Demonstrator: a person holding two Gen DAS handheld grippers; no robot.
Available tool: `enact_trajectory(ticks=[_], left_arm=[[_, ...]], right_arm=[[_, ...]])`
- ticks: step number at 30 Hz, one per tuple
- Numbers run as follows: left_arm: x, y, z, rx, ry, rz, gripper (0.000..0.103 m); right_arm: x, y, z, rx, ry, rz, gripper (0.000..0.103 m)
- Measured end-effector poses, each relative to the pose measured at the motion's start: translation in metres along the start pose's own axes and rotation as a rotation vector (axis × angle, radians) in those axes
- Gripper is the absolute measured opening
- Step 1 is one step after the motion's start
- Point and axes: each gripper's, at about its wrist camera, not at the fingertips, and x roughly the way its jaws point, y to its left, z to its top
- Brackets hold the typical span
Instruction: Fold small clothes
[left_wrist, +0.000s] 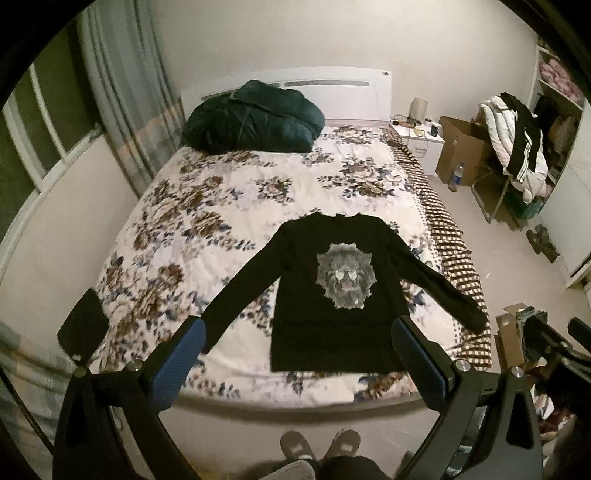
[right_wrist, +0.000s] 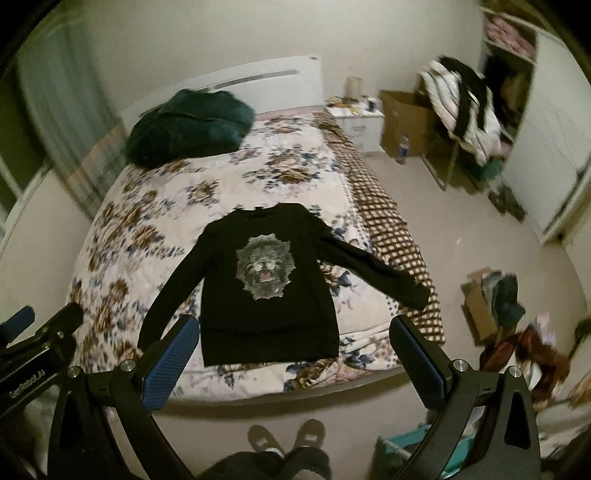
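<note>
A small black long-sleeved top (left_wrist: 332, 291) (right_wrist: 266, 295) with a grey lion print lies flat, face up, near the foot of a bed with a floral cover (left_wrist: 229, 206) (right_wrist: 162, 221). Its sleeves spread out and down to both sides, and its hem is toward me. My left gripper (left_wrist: 299, 332) is open, held in the air above the foot of the bed, nothing between its blue pads. My right gripper (right_wrist: 295, 332) is likewise open and empty, high above the hem. The right gripper's body shows at the right edge of the left wrist view.
A dark green bundle (left_wrist: 255, 118) lies at the head of the bed. Beyond the bed's right side are a white nightstand (left_wrist: 417, 140), cardboard boxes (left_wrist: 461, 151), a chair piled with clothes (left_wrist: 517, 147) and floor clutter (right_wrist: 506, 306). A person's feet (left_wrist: 321, 443) stand at the bed's foot.
</note>
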Motion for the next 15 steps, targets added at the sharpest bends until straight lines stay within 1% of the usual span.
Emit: enact_trajectory(ticks=[1,2,4,6,7,8,10,11,13,15], left_arm=[[0.008,-0.003,-0.001,0.004,0.005,-0.004,0.103],[0.024,-0.009,0.008,0.014,0.021,-0.012,0.103],[0.053,-0.019,0.007,0.028,0.034,-0.027,0.103],[0.085,-0.035,0.015,0.051,0.056,-0.022,0.103],[0.099,-0.043,0.013,0.062,0.064,-0.018,0.103],[0.121,-0.056,0.02,0.079,0.088,0.001,0.103],[0.149,-0.073,0.018,0.089,0.125,0.003,0.103],[0.164,-0.081,0.017,0.089,0.139,0.008,0.103],[0.195,-0.1,0.02,0.095,0.155,0.032,0.103],[0.23,-0.123,0.024,0.105,0.175,0.067,0.103]], right_arm=[[0.01,-0.003,0.003,0.029,0.003,-0.015,0.103],[0.027,-0.011,0.002,0.058,0.001,-0.031,0.103],[0.06,-0.027,0.003,0.122,0.002,-0.074,0.103],[0.094,-0.047,0.004,0.18,0.007,-0.111,0.103],[0.112,-0.059,0.003,0.214,0.016,-0.121,0.103],[0.129,-0.072,0.004,0.248,0.029,-0.123,0.103],[0.166,-0.113,0.005,0.33,0.072,-0.124,0.103],[0.185,-0.142,0.003,0.371,0.085,-0.115,0.103],[0.224,-0.178,-0.001,0.456,0.123,-0.107,0.103],[0.272,-0.225,-0.005,0.55,0.153,-0.082,0.103]])
